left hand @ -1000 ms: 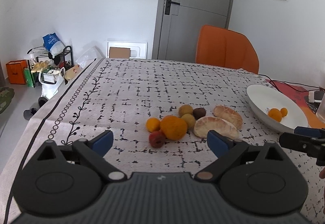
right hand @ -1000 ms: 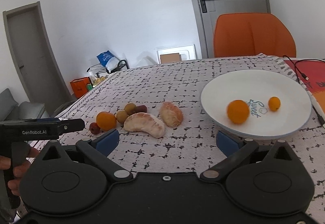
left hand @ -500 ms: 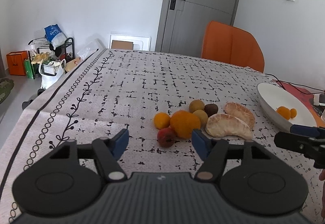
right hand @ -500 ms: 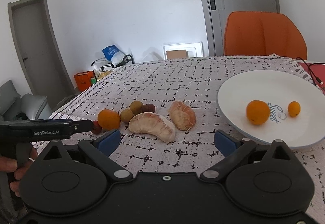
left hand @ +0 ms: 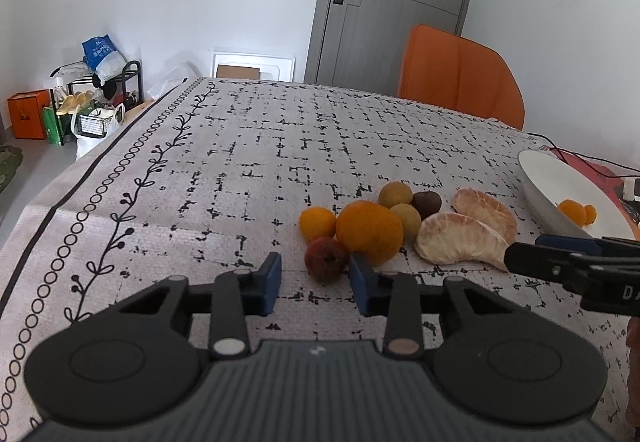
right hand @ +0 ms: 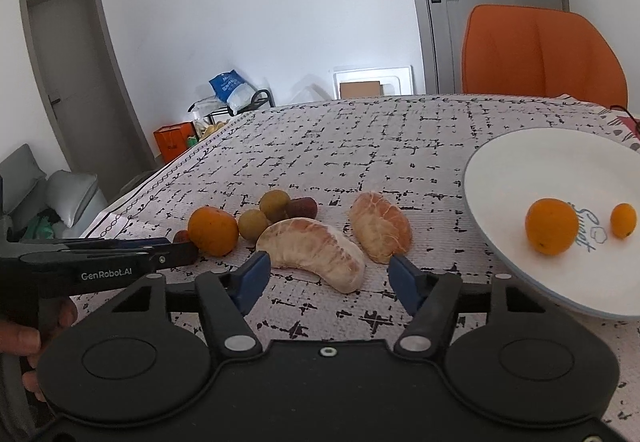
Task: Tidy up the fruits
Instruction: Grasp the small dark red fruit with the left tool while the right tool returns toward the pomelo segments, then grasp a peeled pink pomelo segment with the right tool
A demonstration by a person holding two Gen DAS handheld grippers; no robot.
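While the left gripper [left hand: 315, 284] brackets a small round red fruit [left hand: 325, 259] with narrowed, untouching jaws, the right gripper [right hand: 329, 277] gapes around a peeled curved pomelo segment [right hand: 314, 246].

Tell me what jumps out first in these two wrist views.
A tight cluster of fruit on the black-and-white patterned tablecloth: a large round orange, a small red fruit just ahead of the open left gripper, and two peeled pomelo segments. To the right, a white plate holds two small oranges. The open right gripper faces the pomelo.
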